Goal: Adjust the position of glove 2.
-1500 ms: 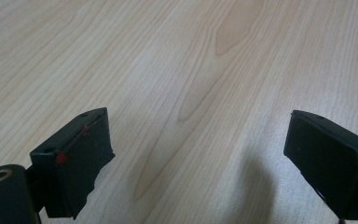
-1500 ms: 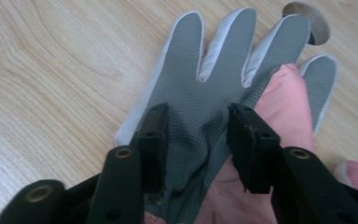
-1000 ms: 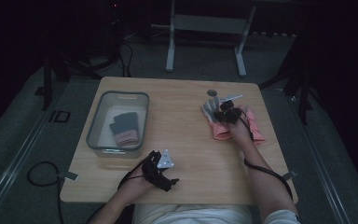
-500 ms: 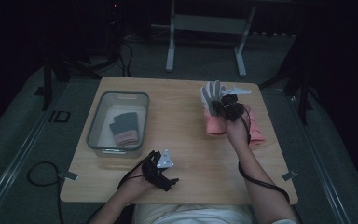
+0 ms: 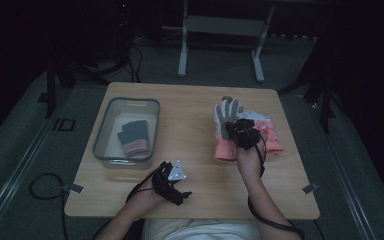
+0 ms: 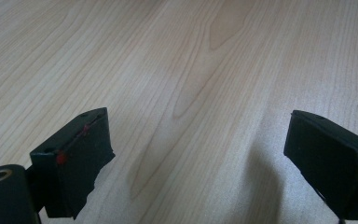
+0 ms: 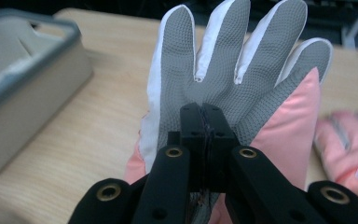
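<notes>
No legible text or labels anywhere.

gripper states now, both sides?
Left gripper: open, nothing between its jaws, just above the table.
Right gripper: shut on the pink and grey glove, lifted off the table.

**Cloth, wood and matt plastic**

We see a grey-palmed pink cloth glove [image 7: 233, 70] whose palm is a dotted, grippy weave, its white finger edging smooth and its pink fabric faintly sheeny. The pale wooden table [image 6: 191, 70] looks smooth and matt (its grain shows plainly). We read the grey-rimmed clear tub [image 5: 104, 131] as plastic. The right gripper [image 7: 206, 122] is matt black plastic with brass-coloured eyelets.
</notes>
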